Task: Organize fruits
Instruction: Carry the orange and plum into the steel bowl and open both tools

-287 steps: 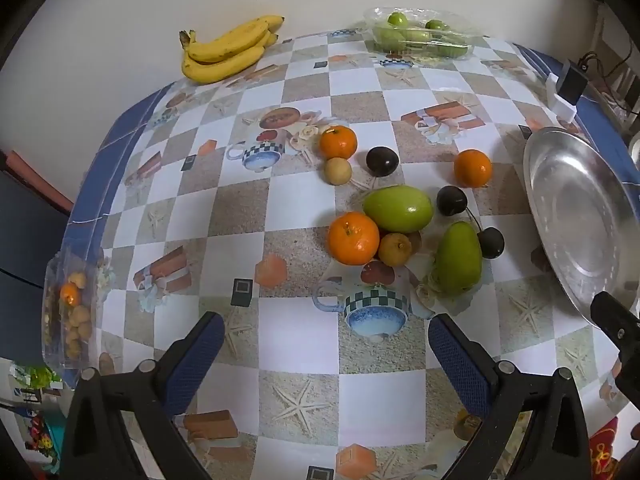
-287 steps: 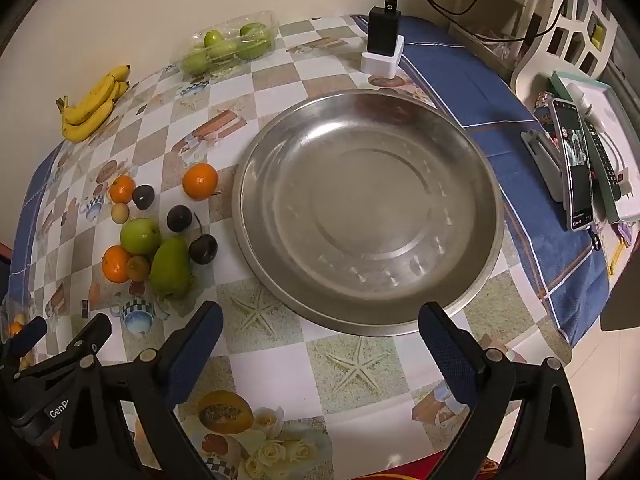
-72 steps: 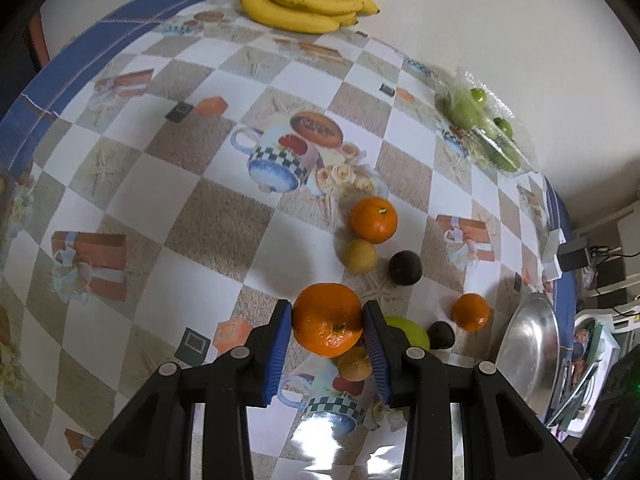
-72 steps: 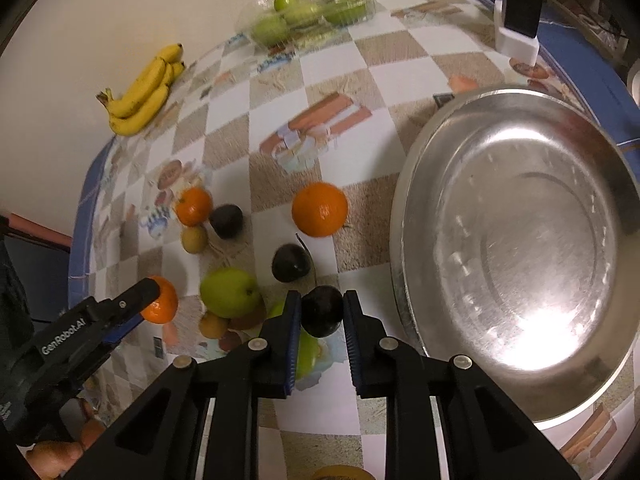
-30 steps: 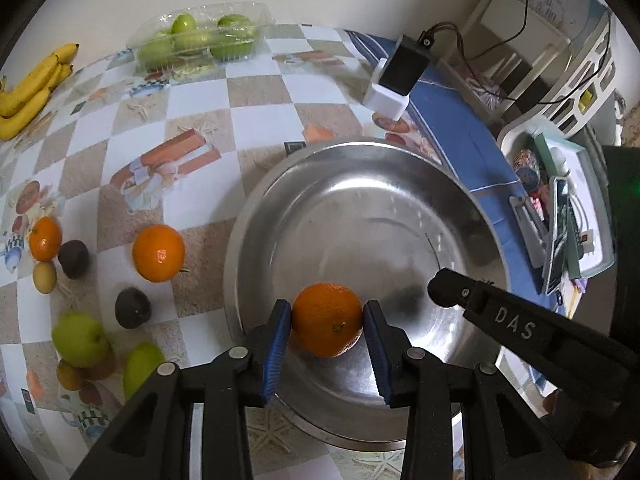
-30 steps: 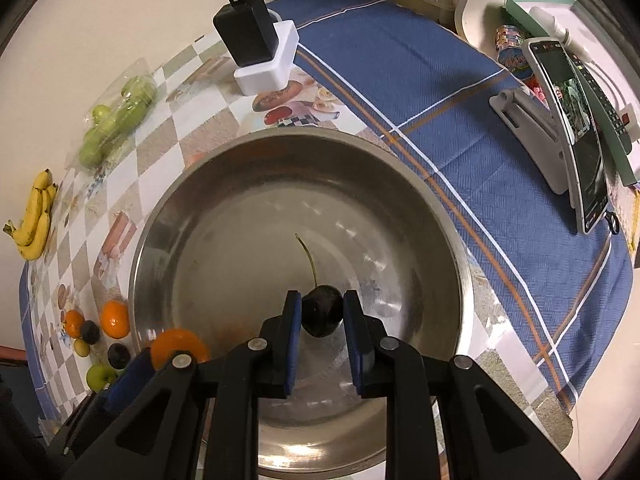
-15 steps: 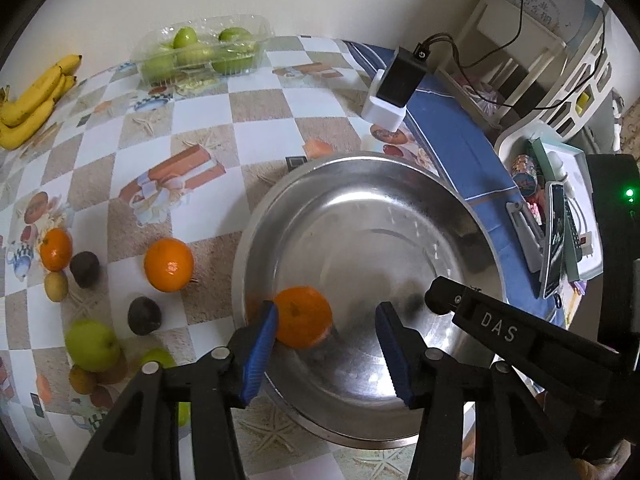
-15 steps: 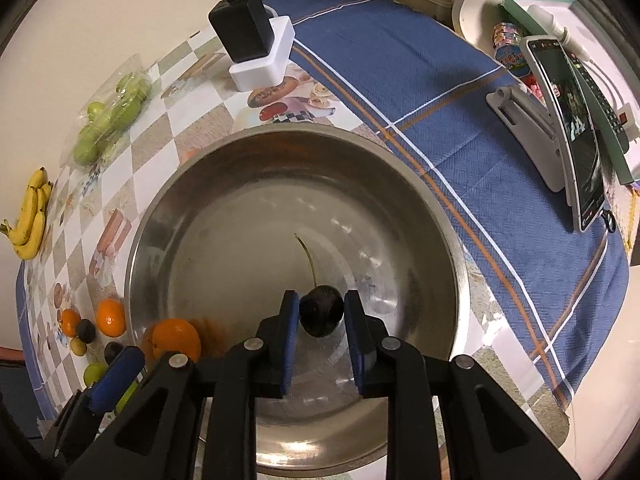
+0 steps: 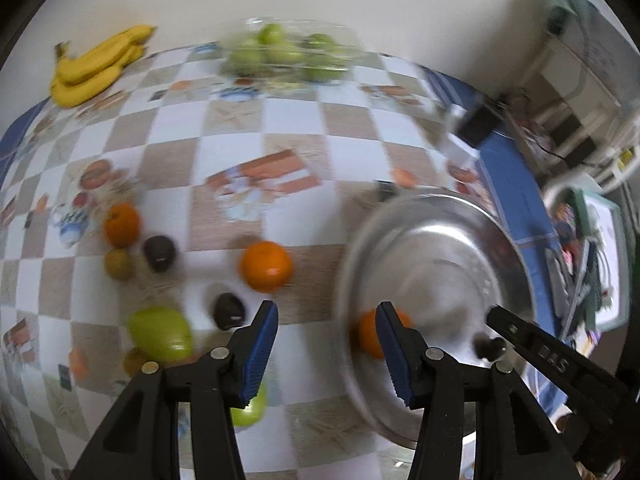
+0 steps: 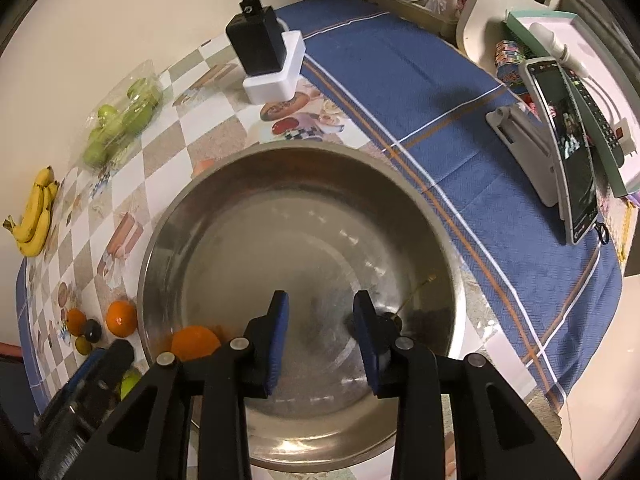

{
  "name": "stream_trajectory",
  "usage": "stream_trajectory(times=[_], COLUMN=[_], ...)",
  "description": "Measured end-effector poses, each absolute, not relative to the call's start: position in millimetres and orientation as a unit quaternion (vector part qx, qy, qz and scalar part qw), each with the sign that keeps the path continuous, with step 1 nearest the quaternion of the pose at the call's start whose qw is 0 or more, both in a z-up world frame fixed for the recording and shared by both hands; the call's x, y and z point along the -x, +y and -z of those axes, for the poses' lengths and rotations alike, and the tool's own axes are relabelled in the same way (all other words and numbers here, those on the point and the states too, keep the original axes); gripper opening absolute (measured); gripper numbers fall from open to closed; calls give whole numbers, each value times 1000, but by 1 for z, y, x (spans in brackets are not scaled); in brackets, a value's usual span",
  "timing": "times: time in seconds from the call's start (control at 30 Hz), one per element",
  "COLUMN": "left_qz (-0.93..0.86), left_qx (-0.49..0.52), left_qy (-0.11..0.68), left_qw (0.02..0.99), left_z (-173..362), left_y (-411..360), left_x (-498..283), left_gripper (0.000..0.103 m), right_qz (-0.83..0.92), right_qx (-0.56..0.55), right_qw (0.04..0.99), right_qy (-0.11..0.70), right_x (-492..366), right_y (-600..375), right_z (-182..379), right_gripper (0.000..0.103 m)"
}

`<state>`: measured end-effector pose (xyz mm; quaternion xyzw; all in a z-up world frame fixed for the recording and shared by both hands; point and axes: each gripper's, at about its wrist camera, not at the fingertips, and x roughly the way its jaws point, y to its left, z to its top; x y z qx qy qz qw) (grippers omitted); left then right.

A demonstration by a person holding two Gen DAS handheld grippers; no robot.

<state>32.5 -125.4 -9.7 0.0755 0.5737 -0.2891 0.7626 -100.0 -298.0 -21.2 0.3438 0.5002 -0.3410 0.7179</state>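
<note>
A steel bowl (image 10: 400, 184) stands on the table's right side. In it lies an orange (image 10: 194, 342), near the left wall. My left gripper (image 9: 326, 340) is open and empty, over the bowl's left rim (image 9: 360, 240); its right finger half hides the orange (image 9: 366, 338). My right gripper (image 10: 320, 320) hangs over the bowl's middle with its jaws opening and nothing between them. A dark stemmed fruit (image 10: 396, 320) lies in the bowl just right of the right finger, also seen as a dark fruit (image 9: 488, 348) in the left wrist view.
On the checked cloth left of the bowl lie an orange (image 9: 266, 266), a second orange (image 9: 122, 226), dark fruits (image 9: 228, 310), a green mango (image 9: 160, 334), bananas (image 9: 100, 66) and a pack of green fruit (image 9: 280, 54). A charger (image 10: 264, 48) and phone (image 10: 572, 148) stand beyond the bowl.
My left gripper let go of the orange, which now rests in the bowl, and drew back to the left. My right gripper opened and the dark fruit dropped out to the right.
</note>
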Motion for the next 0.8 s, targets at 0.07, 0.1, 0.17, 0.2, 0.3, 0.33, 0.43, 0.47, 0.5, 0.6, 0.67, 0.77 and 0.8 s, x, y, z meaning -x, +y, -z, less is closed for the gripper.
stream_trajectory(times=[0.07,0.1,0.17,0.2,0.3,0.33,0.43,0.47,0.5,0.6,0.67,0.77,0.8], left_qz=[272,260,231,216,204,201,187,185,182,180,179,177,178], left_qx=[-68,-64,-62,-64,-65,-65,-65,-65,-66,-69,-71,-74,-74], left_qy=[581,586,594,594,593,591,588,588,590,589,581,573,571], left_qw=[764,765,768,772,776,779,785,785,784,785,791,797,798], left_z=[14,17,22,25,28,28,30,30,32,33,30,25,23], left_y=[-117,-113,-105,-101,-93,-91,-87,-86,-84,-82,-80,-76,-74], left_x=[-39,-43,-49,-53,-57,-58,-60,-61,-62,-64,-64,-66,-66], left_gripper=[63,66,80,82,90,97,103,103,103,103,103,103,103], right_qz=[336,334,328,325,319,316,310,310,309,306,305,304,302], right_qx=[-339,-337,-333,-330,-322,-322,-319,-319,-317,-310,-305,-302,-302], right_qw=[719,720,724,726,731,731,733,733,733,735,736,739,741], right_qy=[505,507,508,508,511,511,514,515,516,519,521,519,518], right_x=[97,95,92,90,85,84,82,82,81,80,79,78,78], right_y=[-296,-294,-292,-291,-287,-286,-284,-284,-283,-281,-280,-277,-276], right_z=[23,23,24,24,26,28,30,30,31,31,31,29,28], right_gripper=[37,44,59,60,75,79,85,89,91,94,103,103,103])
